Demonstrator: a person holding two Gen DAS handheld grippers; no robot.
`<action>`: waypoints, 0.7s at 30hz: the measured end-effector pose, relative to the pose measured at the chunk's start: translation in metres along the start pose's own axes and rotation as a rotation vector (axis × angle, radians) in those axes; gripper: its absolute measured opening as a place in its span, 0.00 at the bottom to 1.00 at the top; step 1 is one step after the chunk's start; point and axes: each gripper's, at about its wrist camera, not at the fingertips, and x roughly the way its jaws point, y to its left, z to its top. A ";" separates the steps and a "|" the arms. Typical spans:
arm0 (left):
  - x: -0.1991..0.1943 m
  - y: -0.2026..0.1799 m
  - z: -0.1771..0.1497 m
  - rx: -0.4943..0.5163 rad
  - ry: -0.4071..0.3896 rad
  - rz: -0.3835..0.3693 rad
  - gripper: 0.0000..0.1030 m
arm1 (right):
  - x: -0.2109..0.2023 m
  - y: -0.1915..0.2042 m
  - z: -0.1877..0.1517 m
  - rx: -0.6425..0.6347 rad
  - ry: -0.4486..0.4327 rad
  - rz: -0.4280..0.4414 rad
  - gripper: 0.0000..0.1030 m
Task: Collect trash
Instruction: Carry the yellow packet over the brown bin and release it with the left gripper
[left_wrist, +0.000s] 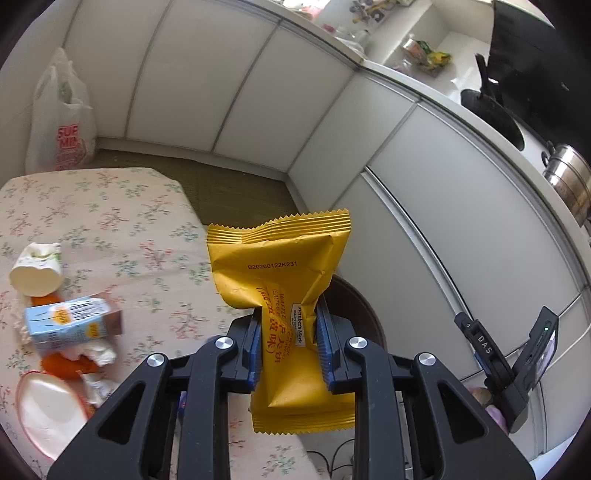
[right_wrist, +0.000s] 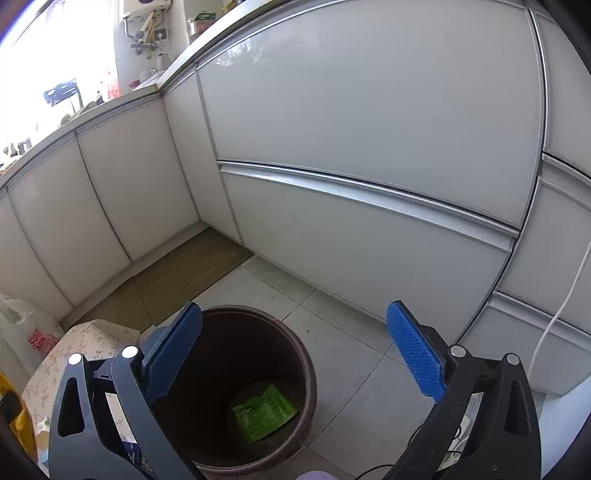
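Observation:
My left gripper (left_wrist: 289, 332) is shut on a yellow snack wrapper (left_wrist: 284, 266), which stands upright between the blue pads above the edge of a table with a floral cloth (left_wrist: 122, 221). Behind the wrapper shows the dark rim of a brown bin (left_wrist: 364, 306). On the cloth at the left lie a crushed white paper cup (left_wrist: 35, 271), a light blue carton (left_wrist: 70, 323), orange peel (left_wrist: 64, 365) and a white lid (left_wrist: 44, 413). My right gripper (right_wrist: 291, 354) is open and holds nothing, hanging over the brown bin (right_wrist: 295, 354). A green wrapper (right_wrist: 264, 411) lies at the bin's bottom.
White cabinet fronts (right_wrist: 369, 147) close in the corner behind the bin. A white plastic bag (left_wrist: 61, 122) leans at the far left. A brown mat (right_wrist: 184, 280) covers the floor by the cabinets. A steel pot (left_wrist: 567, 177) stands on the counter. The other gripper's body (left_wrist: 517, 354) shows at right.

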 end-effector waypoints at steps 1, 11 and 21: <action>0.010 -0.010 0.001 0.009 0.012 -0.014 0.24 | 0.003 -0.006 0.002 0.009 0.005 -0.010 0.93; 0.109 -0.069 -0.005 0.004 0.181 -0.053 0.27 | 0.023 -0.059 0.010 0.179 0.107 -0.013 0.93; 0.150 -0.088 -0.019 0.022 0.285 -0.005 0.63 | 0.030 -0.067 0.009 0.236 0.151 0.001 0.93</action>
